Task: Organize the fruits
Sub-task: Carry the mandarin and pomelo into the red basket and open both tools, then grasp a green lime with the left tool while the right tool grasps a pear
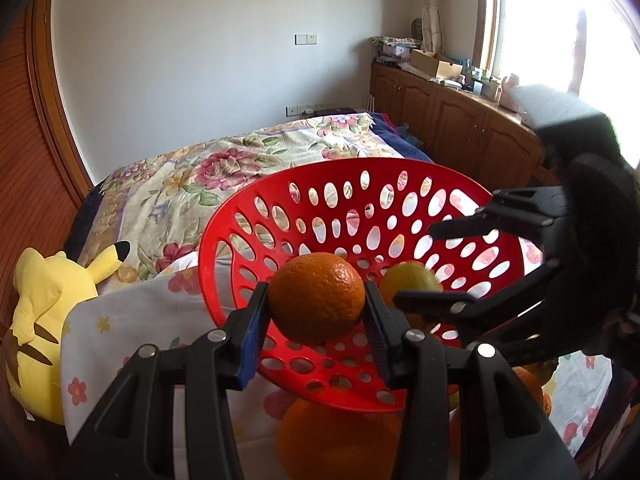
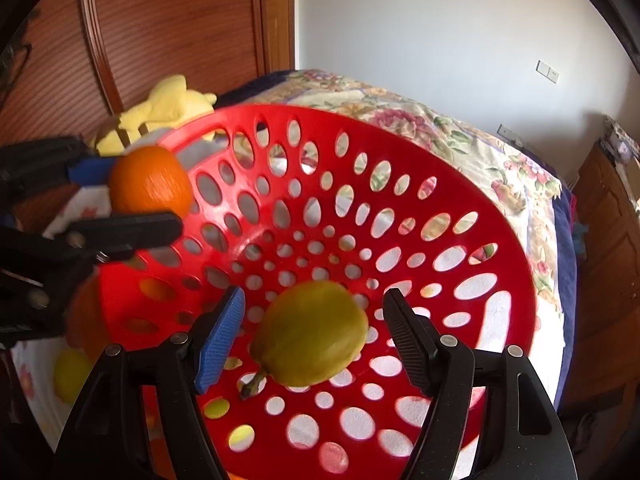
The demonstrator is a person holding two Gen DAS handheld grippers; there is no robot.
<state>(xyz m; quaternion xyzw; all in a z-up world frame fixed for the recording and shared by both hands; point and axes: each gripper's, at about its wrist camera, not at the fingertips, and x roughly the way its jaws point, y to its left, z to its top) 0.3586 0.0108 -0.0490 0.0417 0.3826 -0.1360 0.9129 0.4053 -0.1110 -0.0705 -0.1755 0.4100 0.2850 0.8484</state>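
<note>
- Left wrist view: left gripper (image 1: pixel 316 300) clenched on orange (image 1: pixel 316 296), at basket (image 1: pixel 360 184) rim.
- Right gripper (image 2: pixel 314 332) released; lemon (image 2: pixel 310 334) lies loose between jaws, touching neither.

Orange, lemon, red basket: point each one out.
orange (image 1: pixel 316 296), left wrist view, middle of its peel.
lemon (image 2: pixel 310 334), right wrist view, middle of its skin.
red basket (image 2: pixel 516 280), right wrist view, right rim.
</note>
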